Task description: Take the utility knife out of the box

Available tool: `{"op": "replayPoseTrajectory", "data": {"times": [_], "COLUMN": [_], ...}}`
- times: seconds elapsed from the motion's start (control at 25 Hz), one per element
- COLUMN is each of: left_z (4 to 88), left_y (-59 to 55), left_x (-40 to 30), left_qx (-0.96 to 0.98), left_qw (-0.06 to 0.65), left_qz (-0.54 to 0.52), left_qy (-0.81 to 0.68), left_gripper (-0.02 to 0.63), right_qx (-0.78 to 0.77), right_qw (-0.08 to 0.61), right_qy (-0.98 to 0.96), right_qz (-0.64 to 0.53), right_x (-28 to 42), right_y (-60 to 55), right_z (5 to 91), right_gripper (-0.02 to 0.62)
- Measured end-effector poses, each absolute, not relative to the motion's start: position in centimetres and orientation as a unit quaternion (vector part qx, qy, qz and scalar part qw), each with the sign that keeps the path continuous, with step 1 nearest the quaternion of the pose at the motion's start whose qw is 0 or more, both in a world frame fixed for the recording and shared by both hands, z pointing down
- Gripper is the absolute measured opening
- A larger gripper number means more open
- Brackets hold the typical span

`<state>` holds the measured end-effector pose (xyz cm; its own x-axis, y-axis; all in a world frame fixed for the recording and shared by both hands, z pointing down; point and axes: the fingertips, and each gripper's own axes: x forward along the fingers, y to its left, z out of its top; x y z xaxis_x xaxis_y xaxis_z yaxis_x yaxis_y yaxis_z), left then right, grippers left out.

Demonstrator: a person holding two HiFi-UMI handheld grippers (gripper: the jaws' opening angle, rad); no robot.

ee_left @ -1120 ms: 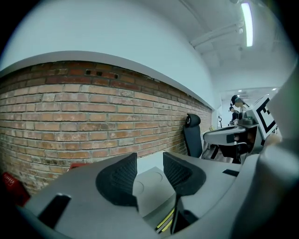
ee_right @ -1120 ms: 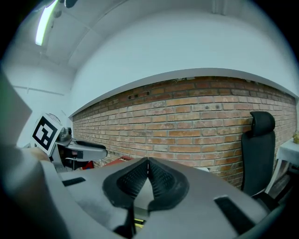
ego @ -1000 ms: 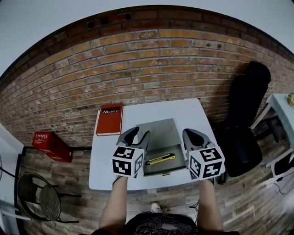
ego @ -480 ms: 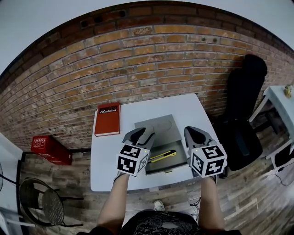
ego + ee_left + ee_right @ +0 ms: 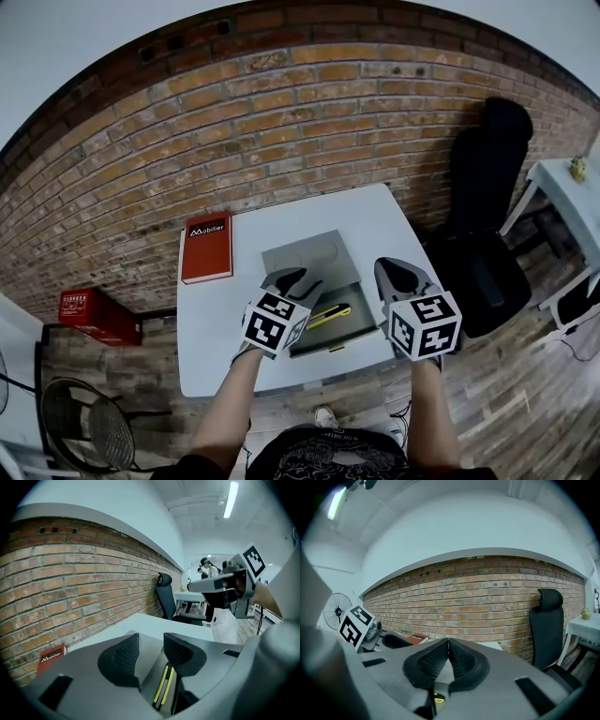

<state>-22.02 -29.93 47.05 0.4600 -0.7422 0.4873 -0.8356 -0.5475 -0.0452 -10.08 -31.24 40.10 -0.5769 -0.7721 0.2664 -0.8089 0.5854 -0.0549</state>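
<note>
A yellow and black utility knife (image 5: 328, 316) lies in the open grey box (image 5: 364, 302) on the white table (image 5: 216, 337); the box lid (image 5: 305, 253) lies flat behind it. My left gripper (image 5: 298, 280) hovers at the box's left side, tilted down. Its jaws stand open, with the knife (image 5: 162, 691) showing below the gap of the left gripper (image 5: 151, 639). My right gripper (image 5: 398, 275) hangs at the box's right side. In its own view the right gripper (image 5: 448, 641) has its pads touching with nothing between them, and one end of the knife (image 5: 438, 698) shows beneath.
A red book (image 5: 206, 248) lies at the table's back left. A black office chair (image 5: 487, 225) stands right of the table, by a brick wall (image 5: 281, 122). On the floor at left are a red crate (image 5: 89, 309) and a wire chair (image 5: 84, 427).
My left gripper has dropped and rolled toward the box, now closer over the knife. The right gripper has only shifted slightly. The knife has not moved.
</note>
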Motion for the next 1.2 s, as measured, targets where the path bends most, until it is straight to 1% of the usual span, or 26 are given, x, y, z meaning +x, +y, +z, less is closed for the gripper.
{"op": "replayPoseTrajectory", "data": {"times": [0.16, 0.68, 1.2], "left_z": [48.9, 59.3, 63.3], "left_y": [-30.1, -27.4, -27.7], "left_x": [-20.6, -18.1, -17.7], "left_qx": [0.859, 0.856, 0.836], "left_qw": [0.109, 0.152, 0.162], "left_qz": [0.255, 0.391, 0.454], "left_qy": [-0.431, -0.303, -0.264], "left_gripper": [0.176, 0.186, 0.192], "right_qx": [0.454, 0.469, 0.484], "right_qw": [0.110, 0.117, 0.121], "right_qy": [-0.880, -0.870, -0.861], "right_qz": [0.089, 0.094, 0.101], "right_x": [-9.3, -7.4, -6.1], "right_y": [-31.3, -31.6, -31.9], "right_z": [40.5, 41.2, 42.0], "right_gripper": [0.018, 0.018, 0.018]}}
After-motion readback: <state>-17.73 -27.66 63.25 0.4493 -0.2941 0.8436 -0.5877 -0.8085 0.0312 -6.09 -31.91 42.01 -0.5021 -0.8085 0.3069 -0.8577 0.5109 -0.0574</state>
